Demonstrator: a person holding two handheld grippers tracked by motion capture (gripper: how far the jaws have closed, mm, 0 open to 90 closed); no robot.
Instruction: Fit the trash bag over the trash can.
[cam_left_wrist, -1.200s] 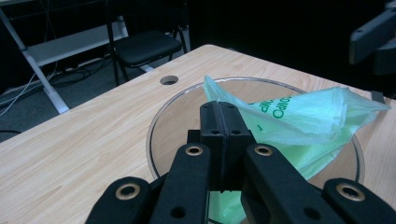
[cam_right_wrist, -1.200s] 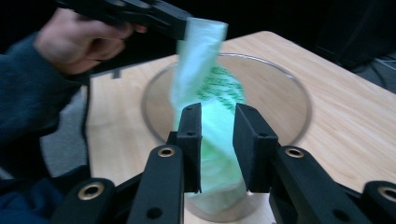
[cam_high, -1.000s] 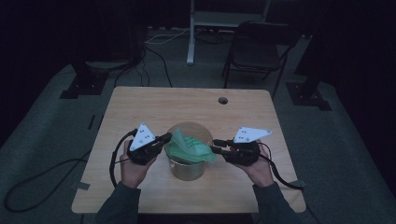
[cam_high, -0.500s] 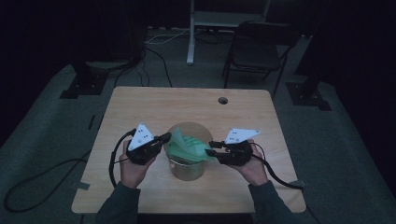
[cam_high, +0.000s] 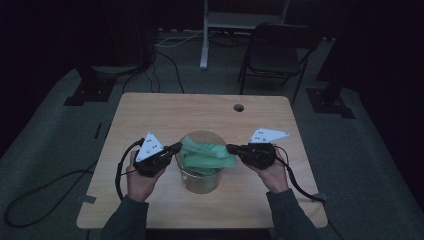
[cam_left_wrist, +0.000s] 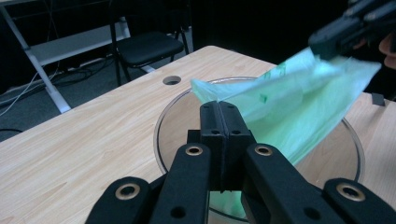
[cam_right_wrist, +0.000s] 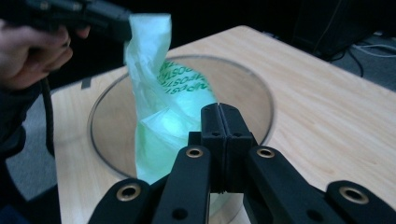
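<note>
A thin green plastic bag (cam_high: 207, 155) with printed lettering hangs stretched over the mouth of a clear round container (cam_high: 200, 182) on the wooden table. My left gripper (cam_high: 177, 146) is shut on the bag's left edge; in the left gripper view the jaws (cam_left_wrist: 219, 109) meet on the film (cam_left_wrist: 289, 107). My right gripper (cam_high: 231, 148) has just been closing and now pinches the bag's right edge, its jaws (cam_right_wrist: 219, 112) together on the film (cam_right_wrist: 163, 93). Each gripper view shows the other gripper (cam_left_wrist: 345, 32) (cam_right_wrist: 107, 18) holding the bag's far corner. The bag's lower part dips inside the container rim (cam_right_wrist: 261, 93).
A round cable hole (cam_high: 238, 107) sits near the table's (cam_high: 150, 110) far edge. A dark chair (cam_high: 272, 57) and a white desk leg (cam_high: 204, 35) stand beyond the table. Cables trail from both grippers over the near table edge.
The right gripper's jaws have come together on the bag's right edge. The bag now lies flatter, spread between the two grippers. The left gripper has stayed put.
</note>
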